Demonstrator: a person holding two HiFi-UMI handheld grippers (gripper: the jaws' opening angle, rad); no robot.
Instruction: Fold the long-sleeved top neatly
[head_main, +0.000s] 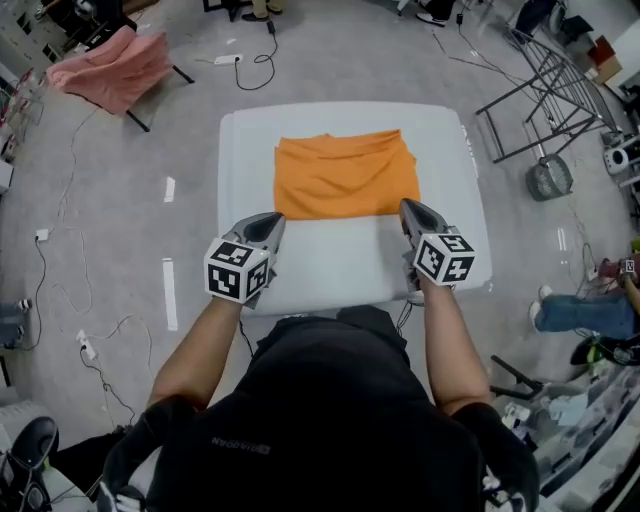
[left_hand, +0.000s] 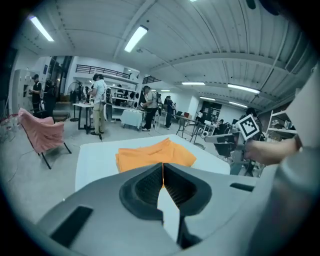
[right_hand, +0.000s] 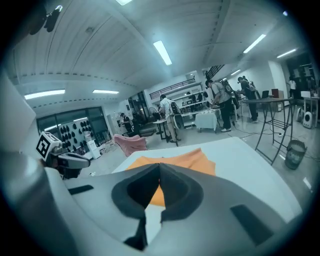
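Floor (head_main: 120, 200) of grey concrete fills most of what I see from my head, with cables trailing across it. On it stands the white table (head_main: 250, 260), right in front of me.

The orange long-sleeved top (head_main: 345, 175) lies folded into a flat rectangle on the far half of that table, roughly centred between its left and right edges. Its long axis runs from my left to my right, parallel with the table's near edge. The side toward me is a straight, clean fold. The far side is more rumpled, with layered edges showing and a small peak toward the far right corner. White table shows on all four sides of it.

Away to my far left, a pink cloth (head_main: 110, 68) hangs over a dark-legged chair. To my far right stands a metal drying rack (head_main: 550, 90).

My left gripper (head_main: 278, 218) points at the top's near left corner and my right gripper (head_main: 405, 206) at its near right corner, each tip just beside the cloth. I cannot tell whether either one touches it. In the left gripper view my left gripper's (left_hand: 163, 166) jaws are pressed together with nothing between them, and the top lies beyond the tips. In the right gripper view my right gripper (right_hand: 159, 166) is closed and empty too.
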